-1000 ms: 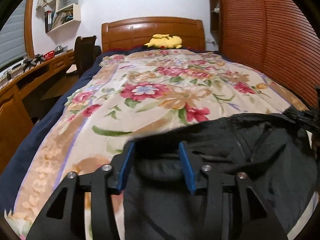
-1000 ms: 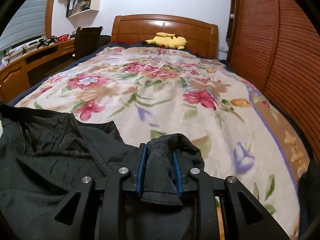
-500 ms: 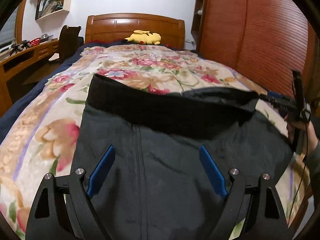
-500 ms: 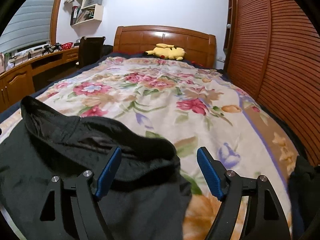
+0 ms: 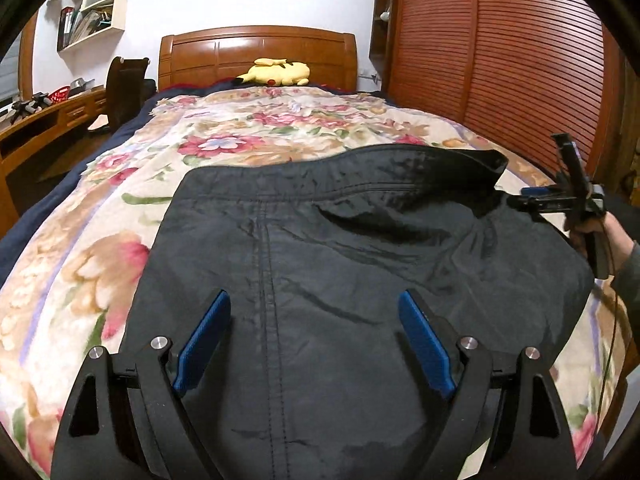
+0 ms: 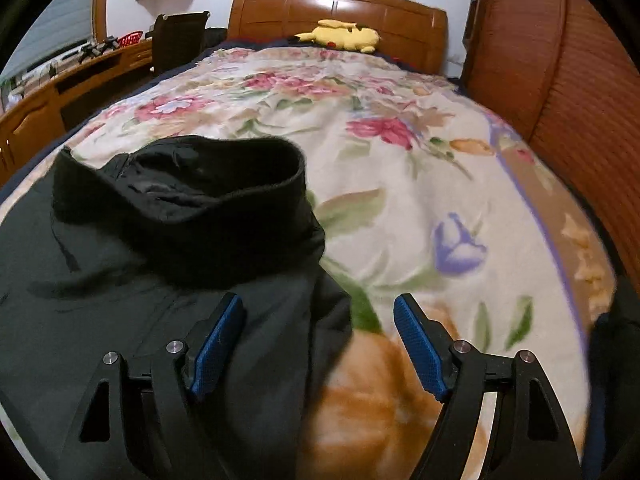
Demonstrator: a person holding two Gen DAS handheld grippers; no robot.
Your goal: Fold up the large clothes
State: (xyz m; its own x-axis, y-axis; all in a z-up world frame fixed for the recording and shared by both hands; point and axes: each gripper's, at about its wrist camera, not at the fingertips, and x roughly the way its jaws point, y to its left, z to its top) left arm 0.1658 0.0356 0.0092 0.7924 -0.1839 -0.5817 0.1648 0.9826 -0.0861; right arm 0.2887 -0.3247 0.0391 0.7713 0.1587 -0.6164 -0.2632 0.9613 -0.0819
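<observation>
A large black garment [image 5: 340, 260] lies spread on the floral bedspread [image 5: 240, 136], its banded top edge toward the headboard. My left gripper [image 5: 313, 296] hovers open over the garment's near part, with nothing between its blue pads [image 5: 204, 336]. In the right wrist view the same garment [image 6: 120, 280] fills the left side, and its band [image 6: 224, 184] stands up in a loose curl. My right gripper [image 6: 318, 300] is open over the garment's right edge, one finger above fabric and the other above the bedspread [image 6: 440, 184]. A hand [image 5: 600, 236] holds that gripper at the right in the left wrist view.
A yellow plush toy [image 5: 276, 72] rests against the wooden headboard [image 5: 256, 52]. Slatted wooden doors [image 5: 500, 60] run along the bed's right side. A desk [image 5: 40, 120] and a dark chair [image 5: 124, 88] stand at the left. Another dark cloth [image 6: 612, 360] lies at the bed's right edge.
Both grippers were shut on bunched black fabric; both have opened and let go. The garment now lies flat on the bed, and both grippers have drawn back and sunk a little.
</observation>
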